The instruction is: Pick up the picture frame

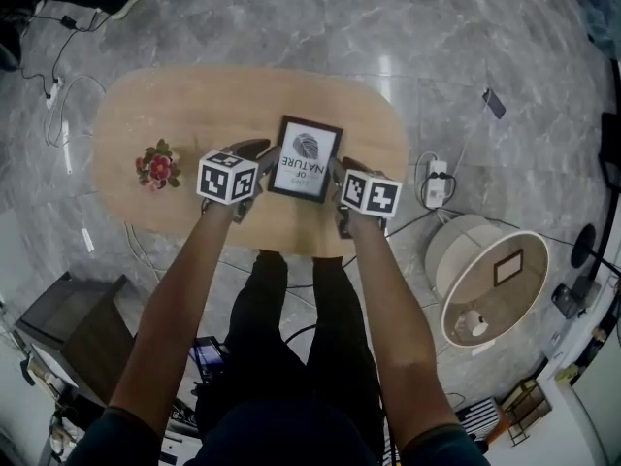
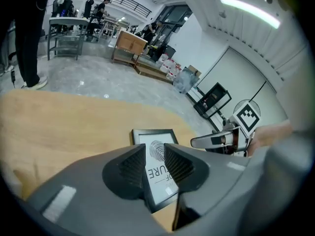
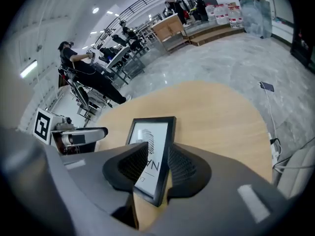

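Lying flat on table point(image 1: 194, 105): picture frame point(image 1: 306, 158)

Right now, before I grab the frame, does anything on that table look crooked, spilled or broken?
Nothing looks spilled or damaged. The picture frame lies flat on the table, turned only a little askew to its near edge. The flower bunch sits well apart at the left. A power strip lies on the floor.

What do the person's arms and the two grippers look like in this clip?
The left hand-held gripper and right hand-held gripper are grey moulded plastic, each with dark ribbed pads and a white cube with black square markers. Arms are bare below dark sleeves.
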### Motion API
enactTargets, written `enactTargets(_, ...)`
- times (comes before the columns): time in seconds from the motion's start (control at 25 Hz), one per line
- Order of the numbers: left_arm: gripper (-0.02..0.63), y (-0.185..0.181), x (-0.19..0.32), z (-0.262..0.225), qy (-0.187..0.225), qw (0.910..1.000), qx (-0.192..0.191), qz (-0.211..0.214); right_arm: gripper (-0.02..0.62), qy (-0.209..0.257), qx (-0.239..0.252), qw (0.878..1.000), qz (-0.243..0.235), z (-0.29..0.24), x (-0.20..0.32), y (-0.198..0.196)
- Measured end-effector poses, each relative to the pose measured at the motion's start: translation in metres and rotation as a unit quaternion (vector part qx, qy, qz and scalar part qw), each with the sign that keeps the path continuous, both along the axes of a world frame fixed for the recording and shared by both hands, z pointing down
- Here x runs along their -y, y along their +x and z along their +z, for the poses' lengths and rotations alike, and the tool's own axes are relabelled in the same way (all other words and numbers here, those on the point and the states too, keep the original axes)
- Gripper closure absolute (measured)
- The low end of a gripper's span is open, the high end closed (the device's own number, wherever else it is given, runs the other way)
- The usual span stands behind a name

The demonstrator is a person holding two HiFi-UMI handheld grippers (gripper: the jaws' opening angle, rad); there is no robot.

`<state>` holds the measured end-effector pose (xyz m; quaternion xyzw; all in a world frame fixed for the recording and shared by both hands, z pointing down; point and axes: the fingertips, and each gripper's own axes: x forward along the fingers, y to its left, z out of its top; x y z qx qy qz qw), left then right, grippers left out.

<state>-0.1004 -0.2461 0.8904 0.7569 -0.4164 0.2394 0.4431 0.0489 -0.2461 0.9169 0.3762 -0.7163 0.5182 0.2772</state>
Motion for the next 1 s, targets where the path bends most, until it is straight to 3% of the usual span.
enactTargets(0.48, 0.482, -0.001, -0.020, 0.074, -0.053, 0.9983, 0.024, -0.006, 0.491, -0.026, -0.029, 0.999, -0.027, 0.054, -0.006, -0.008)
enactTargets(0.64, 0.494, 0.000, -0.025, 0.080, -0.063, 0.9971, 0.043, -0.008, 0.491, -0.023, -0.045, 0.998, -0.034, 0.053, -0.009, -0.008)
enactTargets(0.84, 0.497, 0.005, -0.021, 0.084, -0.075, 0.9939, 0.080, 0.009, 0.491, -0.036, -0.098, 0.994, -0.043, 0.057, -0.005, -0.009)
enactTargets(1.0, 0.531, 0.008, -0.021, 0.085, -0.092, 0.9906, 0.099, 0.014, 0.504, -0.048, -0.108, 0.993, -0.017, 0.057, -0.005, -0.009)
